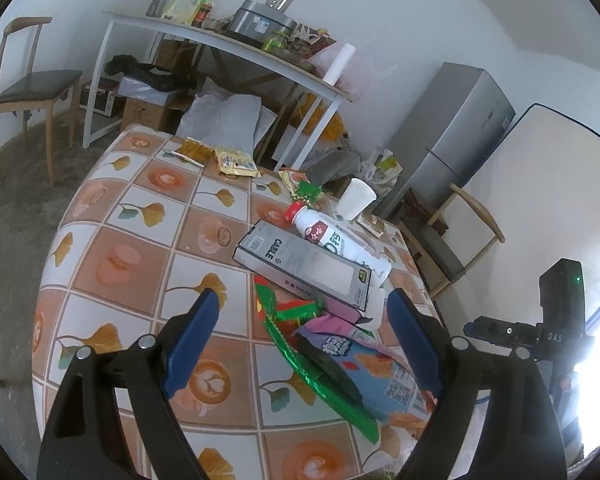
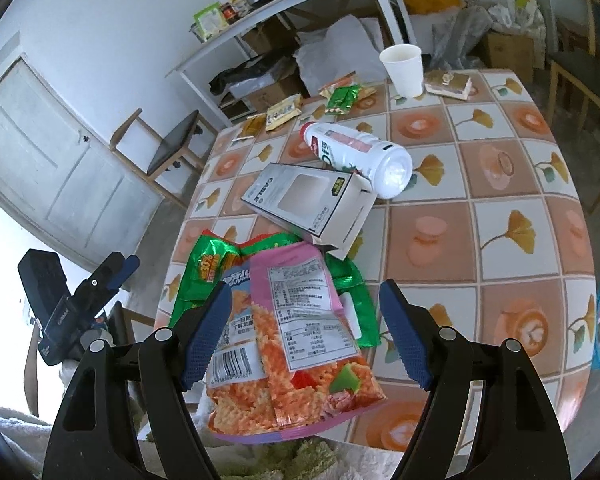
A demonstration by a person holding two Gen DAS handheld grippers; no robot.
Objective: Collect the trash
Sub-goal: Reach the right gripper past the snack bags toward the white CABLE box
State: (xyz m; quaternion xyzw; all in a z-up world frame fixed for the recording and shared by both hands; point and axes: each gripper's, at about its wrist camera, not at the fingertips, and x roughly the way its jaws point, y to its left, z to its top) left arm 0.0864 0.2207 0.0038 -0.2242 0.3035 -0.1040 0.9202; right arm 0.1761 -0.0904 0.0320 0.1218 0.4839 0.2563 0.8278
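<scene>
The pink snack bag (image 2: 300,340) lies between the right claw's (image 2: 305,334) open, untouching jaws.

The left gripper (image 1: 304,334) and right gripper (image 2: 306,326) look alike: black arms, round silver screws, and blue fingers (image 2: 204,340) with bumpy pads

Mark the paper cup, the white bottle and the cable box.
paper cup (image 2: 405,70), right wrist view, on its side wall.
white bottle (image 2: 356,152), right wrist view, on its label.
cable box (image 1: 304,266), left wrist view, on its top face.
</scene>
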